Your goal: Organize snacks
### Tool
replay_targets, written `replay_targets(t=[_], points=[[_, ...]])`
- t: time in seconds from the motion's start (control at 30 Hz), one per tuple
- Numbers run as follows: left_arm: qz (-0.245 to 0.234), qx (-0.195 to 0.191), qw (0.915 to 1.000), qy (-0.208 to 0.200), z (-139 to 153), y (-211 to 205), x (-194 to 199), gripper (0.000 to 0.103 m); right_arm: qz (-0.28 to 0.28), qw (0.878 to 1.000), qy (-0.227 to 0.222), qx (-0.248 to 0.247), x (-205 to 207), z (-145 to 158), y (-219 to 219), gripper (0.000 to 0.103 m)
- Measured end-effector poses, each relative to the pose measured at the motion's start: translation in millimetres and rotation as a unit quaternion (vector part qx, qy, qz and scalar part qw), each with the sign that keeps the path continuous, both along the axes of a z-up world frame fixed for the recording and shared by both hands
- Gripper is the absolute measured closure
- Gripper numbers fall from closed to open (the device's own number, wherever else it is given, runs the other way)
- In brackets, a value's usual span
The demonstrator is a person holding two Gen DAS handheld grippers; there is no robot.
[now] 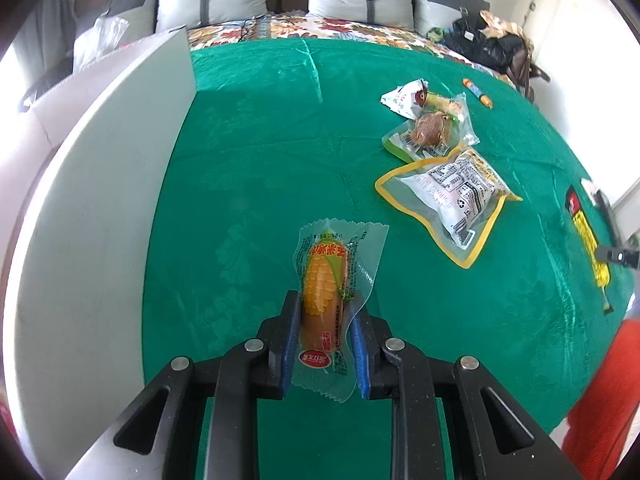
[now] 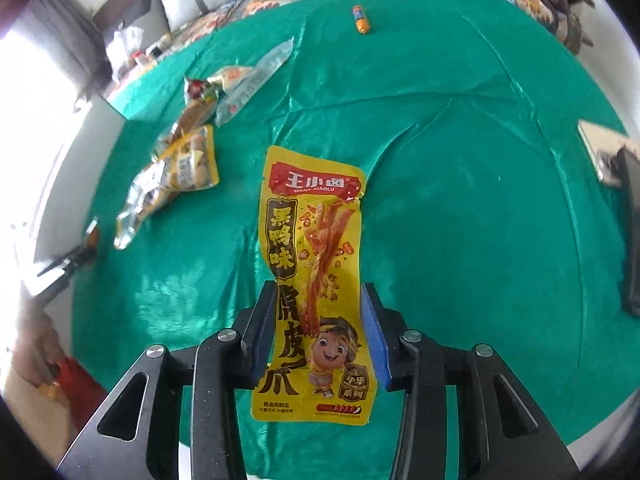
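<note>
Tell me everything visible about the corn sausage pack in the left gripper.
The corn sausage pack is a clear plastic wrapper with crimped ends, holding an orange sausage printed with a yellow corn cob, plus a red oval label near its close end. It lies lengthwise between the blue pads of the left gripper, which is shut on it, over the green cloth.

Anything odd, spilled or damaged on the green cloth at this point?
Nothing spilled or torn. Only oddity: a small orange tube lies alone, far from the loose snack pile. The left gripper grips a corn sausage, the right gripper a yellow packet.
</note>
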State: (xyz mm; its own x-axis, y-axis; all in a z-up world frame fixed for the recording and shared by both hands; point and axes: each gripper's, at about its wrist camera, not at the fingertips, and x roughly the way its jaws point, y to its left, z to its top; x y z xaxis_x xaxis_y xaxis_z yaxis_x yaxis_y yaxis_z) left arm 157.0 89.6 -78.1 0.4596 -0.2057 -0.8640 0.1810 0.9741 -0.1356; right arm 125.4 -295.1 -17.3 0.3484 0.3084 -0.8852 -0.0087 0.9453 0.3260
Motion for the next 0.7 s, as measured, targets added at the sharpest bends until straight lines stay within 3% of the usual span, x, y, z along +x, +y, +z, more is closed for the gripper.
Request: replay_targets(t=[0.17,0.3,0.33,0.43,0.5,0.57,0.63,0.67,0.7], points=[[-0.011,0.015,0.9998,-0.003,-5,-7,-9,0.075,0.021,0.997,0.007,-0.068,-4,-8,11,0.055],[0.000,0.025,0.9997,0.002,-9,-2,-9,0.044,0.041,0.991,0.012,-0.127,0,-18,28,0.036],[0.000,0.024,0.9997,0.007,-12,-1,-10,0.042,0.050,0.988,0.016,-0.144,0,-21,32,0.027],[-0.013,0.048,0.9987,0.007,-17,-6,-11,0.037,0.077,0.983,0.004,-0.168,-4,-27,44,0.026],[-0.024,0.059,0.9979,0.004,-17,-13,-10,0.040,0.061,0.984,-0.004,-0.165,-5,-24,39,0.044],[-0.033,0.056,0.9978,-0.007,-15,-17,-9,0.058,0.049,0.989,0.002,-0.137,-6,-19,29,0.058],[-0.037,0.049,0.9981,-0.010,-12,-21,-6,0.070,0.042,0.992,0.002,-0.120,-10,-14,20,0.061],[-0.039,0.027,0.9987,-0.015,-7,-20,-7,0.081,0.035,0.994,0.000,-0.103,-13,-10,15,0.062],[-0.036,0.011,0.9992,-0.017,-2,-19,-7,0.081,0.024,0.997,-0.005,-0.073,-16,-5,8,0.062]])
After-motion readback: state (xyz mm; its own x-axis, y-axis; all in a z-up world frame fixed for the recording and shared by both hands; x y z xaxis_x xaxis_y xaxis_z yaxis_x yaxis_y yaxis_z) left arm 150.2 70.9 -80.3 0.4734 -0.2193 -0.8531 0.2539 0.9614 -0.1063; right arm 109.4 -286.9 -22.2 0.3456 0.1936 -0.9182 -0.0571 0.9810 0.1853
